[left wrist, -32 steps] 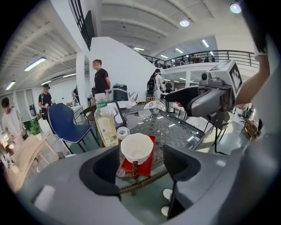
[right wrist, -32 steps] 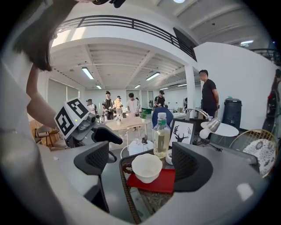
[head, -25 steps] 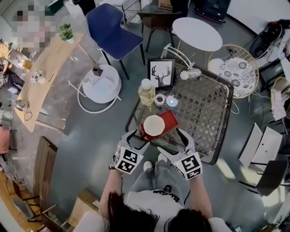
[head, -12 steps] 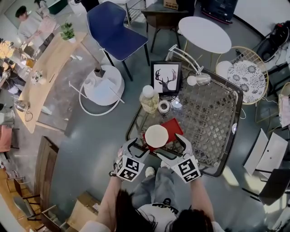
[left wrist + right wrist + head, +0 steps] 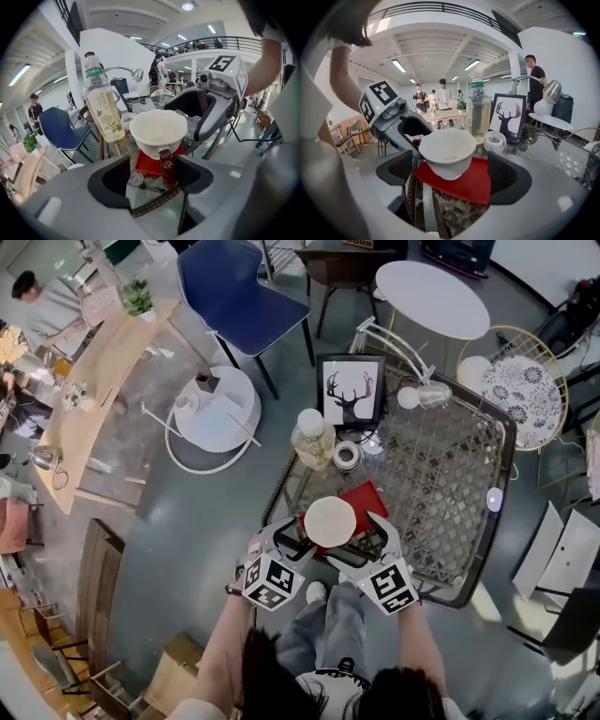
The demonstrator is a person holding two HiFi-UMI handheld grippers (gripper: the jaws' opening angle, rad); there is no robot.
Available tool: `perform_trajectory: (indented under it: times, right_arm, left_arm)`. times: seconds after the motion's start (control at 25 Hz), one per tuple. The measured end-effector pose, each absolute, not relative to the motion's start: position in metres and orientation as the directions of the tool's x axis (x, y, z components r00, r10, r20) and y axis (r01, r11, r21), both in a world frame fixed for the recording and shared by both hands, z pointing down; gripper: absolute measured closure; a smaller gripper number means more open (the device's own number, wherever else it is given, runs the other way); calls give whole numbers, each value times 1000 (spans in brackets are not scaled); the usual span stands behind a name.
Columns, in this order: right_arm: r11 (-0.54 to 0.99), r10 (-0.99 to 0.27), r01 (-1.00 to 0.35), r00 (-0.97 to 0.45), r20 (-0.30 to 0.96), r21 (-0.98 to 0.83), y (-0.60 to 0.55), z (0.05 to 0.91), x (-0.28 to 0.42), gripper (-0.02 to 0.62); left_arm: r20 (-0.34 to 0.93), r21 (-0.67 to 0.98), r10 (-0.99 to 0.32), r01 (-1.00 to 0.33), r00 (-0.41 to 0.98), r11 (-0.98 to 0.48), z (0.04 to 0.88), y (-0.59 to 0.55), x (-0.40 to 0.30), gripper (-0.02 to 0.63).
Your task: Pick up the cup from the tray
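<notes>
Seen from above, a glass-topped lattice table [image 5: 441, 474] carries a small red tray [image 5: 366, 498] near its front edge. A white cup [image 5: 330, 520] stands upright on the tray.

At the left, the left gripper [image 5: 149, 174] has its jaws spread and holds nothing. The cup stands just ahead of them. A dark red knobbly piece shows at the cup's near side, possibly a handle, but it is too unclear to tell.

At the right, the right gripper [image 5: 451, 174] has jaws that have just been opening. They stand wide, with the cup before the gap, untouched.

Risk: both grippers crowd one cup. Either could nudge it off the tray or tip it toward the bottle [image 5: 312, 435] behind.
</notes>
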State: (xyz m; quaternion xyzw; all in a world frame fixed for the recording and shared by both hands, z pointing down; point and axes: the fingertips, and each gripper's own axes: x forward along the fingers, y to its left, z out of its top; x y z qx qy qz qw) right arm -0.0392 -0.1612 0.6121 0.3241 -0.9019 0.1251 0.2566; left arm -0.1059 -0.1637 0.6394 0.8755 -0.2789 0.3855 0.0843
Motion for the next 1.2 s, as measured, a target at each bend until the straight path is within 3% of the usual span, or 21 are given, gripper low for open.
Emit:
perform_trajectory:
  times: [0.36,0.56,1.2]
  right_arm:
    - [773,-502,-633,-656,564,-48,-173,627,-44,81]
    - [807,-455,-588,-683,572,-60,-169,628,-55,133]
    - [812,-436,-574,-715,546,-103,-170,626,-58,152]
  left_arm:
    - [720,-45,-398,-534,569,-844,647,-164,-98,371]
    - [738,-58,-367,-489,566,-871,649,-160,-93,434]
    - [738,-71,-373,-484,563,-872,648,-162,-93,448]
